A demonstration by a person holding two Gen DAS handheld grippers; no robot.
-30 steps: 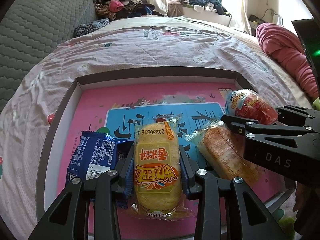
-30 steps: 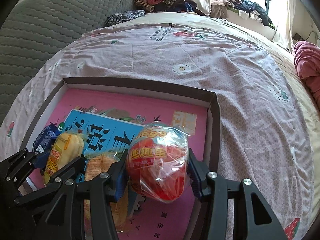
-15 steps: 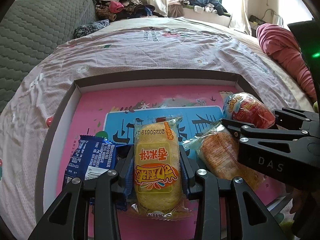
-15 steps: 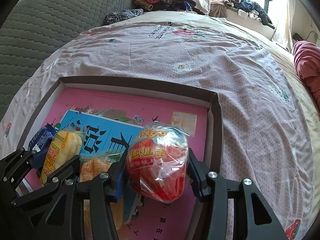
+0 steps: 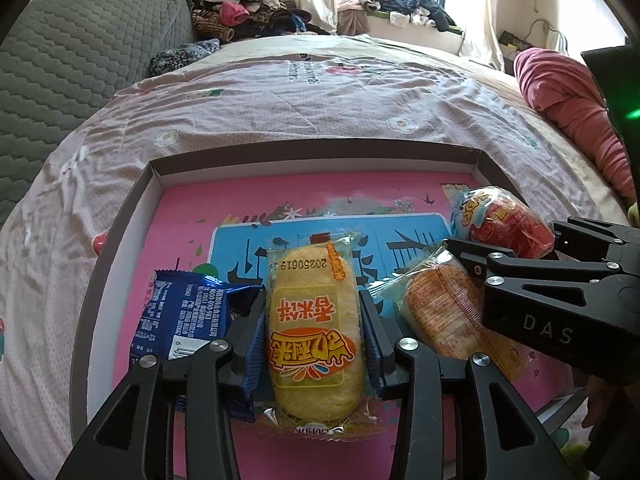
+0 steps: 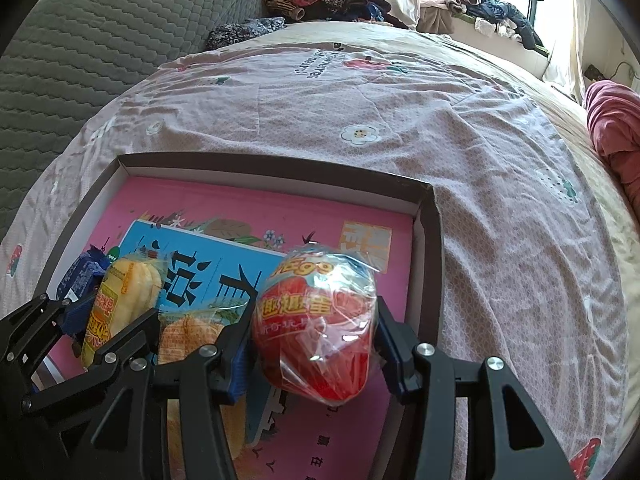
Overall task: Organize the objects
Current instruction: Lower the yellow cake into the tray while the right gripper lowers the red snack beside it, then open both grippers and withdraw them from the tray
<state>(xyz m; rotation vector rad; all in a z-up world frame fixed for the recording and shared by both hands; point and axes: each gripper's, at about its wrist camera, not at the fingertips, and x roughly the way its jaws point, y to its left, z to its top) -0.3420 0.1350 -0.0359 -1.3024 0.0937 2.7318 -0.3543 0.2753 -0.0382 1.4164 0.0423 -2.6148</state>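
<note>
My left gripper is shut on a yellow cake packet with red print, held over the pink-lined box. My right gripper is shut on a red egg-shaped snack in clear wrap, over the box's right side; the snack also shows in the left wrist view. A blue snack packet lies in the box left of the yellow packet. An orange bread packet lies between the two grippers.
The box sits on a bed with a pink flowered sheet. A grey quilted headboard stands at left, a pile of clothes at the back, a pink blanket at right.
Both grippers have shifted slightly back toward the box's near edge with their packets still held. Nothing was let go or picked up.
</note>
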